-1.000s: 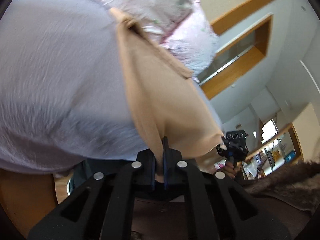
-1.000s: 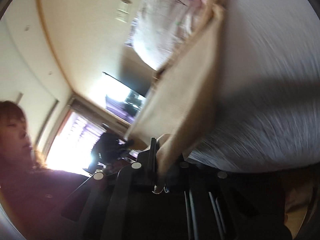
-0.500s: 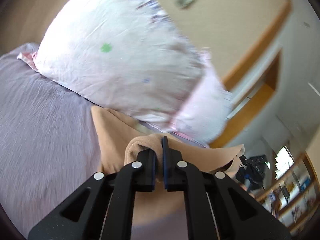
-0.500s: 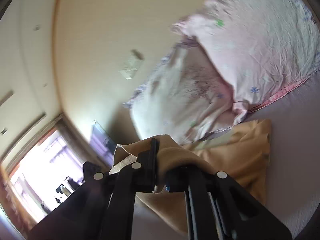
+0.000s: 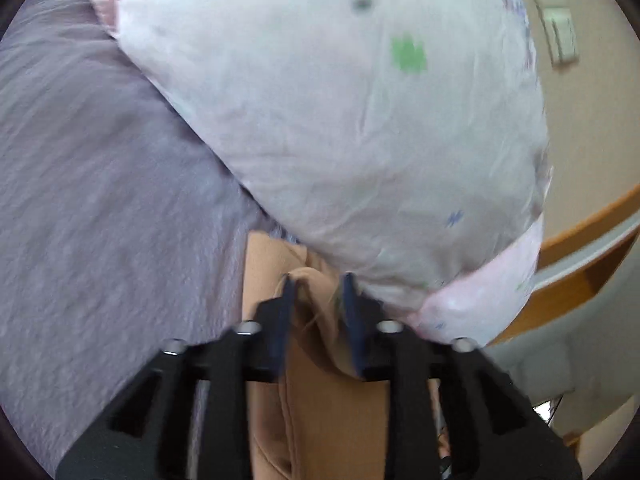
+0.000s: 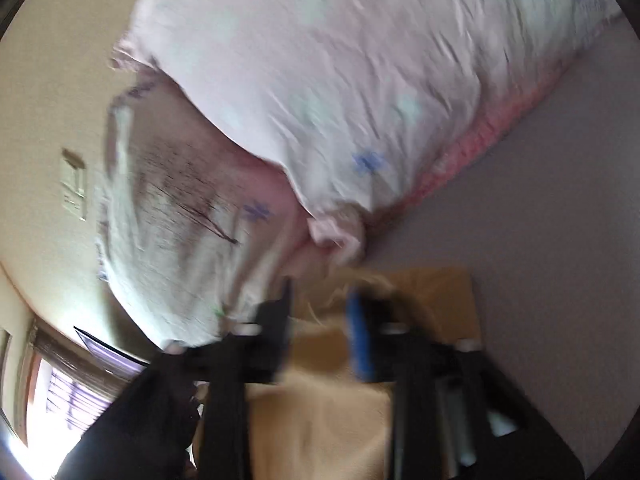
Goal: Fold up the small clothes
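A tan garment (image 5: 332, 412) lies on the lilac bed sheet (image 5: 104, 208), its far edge up against a white patterned pillow (image 5: 360, 120). My left gripper (image 5: 316, 280) is open, its fingers either side of a bunched fold of the tan cloth. In the right wrist view the tan garment (image 6: 332, 412) lies folded over itself below my right gripper (image 6: 320, 292), which is open over the cloth's edge. This view is blurred.
Two pillows (image 6: 340, 80) lie along the head of the bed against a cream wall with a switch plate (image 6: 74, 184). A wooden shelf edge (image 5: 580, 264) shows at right in the left wrist view. A bright window (image 6: 68, 400) is at lower left in the right wrist view.
Both grippers carried the tan garment's edge forward toward the pillows and laid it down. Both jaws, shut on the cloth before, have opened.
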Demonstrator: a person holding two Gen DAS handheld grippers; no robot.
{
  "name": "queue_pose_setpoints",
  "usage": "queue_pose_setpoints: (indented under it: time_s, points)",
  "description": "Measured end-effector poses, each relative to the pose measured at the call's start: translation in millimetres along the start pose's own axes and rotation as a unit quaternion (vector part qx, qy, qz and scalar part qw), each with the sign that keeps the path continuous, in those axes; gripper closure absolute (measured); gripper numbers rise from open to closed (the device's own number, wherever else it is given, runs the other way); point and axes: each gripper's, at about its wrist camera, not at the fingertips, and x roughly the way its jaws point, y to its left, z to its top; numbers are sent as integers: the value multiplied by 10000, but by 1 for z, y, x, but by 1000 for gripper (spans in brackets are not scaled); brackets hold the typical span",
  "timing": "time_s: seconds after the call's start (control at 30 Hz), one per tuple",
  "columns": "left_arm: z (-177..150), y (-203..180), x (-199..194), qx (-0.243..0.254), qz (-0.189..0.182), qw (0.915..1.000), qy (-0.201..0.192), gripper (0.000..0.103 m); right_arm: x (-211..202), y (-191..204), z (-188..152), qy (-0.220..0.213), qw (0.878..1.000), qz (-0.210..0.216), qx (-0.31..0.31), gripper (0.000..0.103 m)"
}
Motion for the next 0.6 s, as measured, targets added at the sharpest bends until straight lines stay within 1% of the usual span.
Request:
queue_pose_setpoints:
  time_s: [0.03, 0.07, 0.13, 0.17, 0.2, 0.23, 0.27, 0.33, 0.37, 0.43, 0.47, 0.5, 0.53, 0.57, 0.6]
  points:
    - [3, 0, -9, -16, 13, 10000, -93, 65, -12, 4, -1, -317, 9994, 56, -127, 6]
    - [4, -1, -16, 27, 24, 9999, -121, 65, -21, 7, -3, -453, 9983, 214, -288, 6]
    - [0, -4, -32, 223, 56, 9997, -40, 64, -21, 12, -8, -123, 9981, 282, -534, 7]
    - [-4, -7, -38, 331, 87, 9994, 22, 61, -20, 15, -11, -6, 9978, 189, -637, 8]
    - [-7, -8, -40, 460, 150, 9987, 133, 60, -17, 17, -15, 99, 9968, -8, -796, 12]
    - [-13, -9, -42, 554, 151, 9980, 255, 57, -10, 22, -16, 192, 9944, -314, -986, 23]
    - [-19, -9, -44, 638, 155, 9971, 397, 57, -2, 27, -17, 320, 9889, -739, -1251, 36]
    - [-31, -13, -42, 835, 169, 9949, 548, 57, 16, 33, -15, 494, 9731, -1499, -1677, 46]
    - [-39, -20, -36, 1020, 151, 9927, 623, 57, 29, 39, -15, 603, 9608, -1844, -1979, 50]
    - [-49, -28, -32, 1337, 137, 9882, 730, 57, 46, 43, -19, 758, 9343, -2452, -2473, 51]
    - [-55, -32, -29, 1494, 132, 9855, 787, 55, 59, 43, -22, 890, 9162, -2802, -2724, 51]
    - [-62, -37, -24, 1692, 136, 9816, 869, 53, 66, 39, -22, 1022, 9078, -2938, -2813, 51]
    - [-66, -43, -16, 1829, 169, 9786, 926, 49, 76, 35, -25, 1235, 8988, -3054, -2892, 62]
    - [-70, -45, -12, 1941, 239, 9759, 964, 48, 87, 30, -30, 1511, 8896, -3124, -2971, 93]
    - [-74, -46, -7, 2071, 387, 9726, 987, 48, 89, 28, -32, 1493, 8882, -3139, -3004, 93]
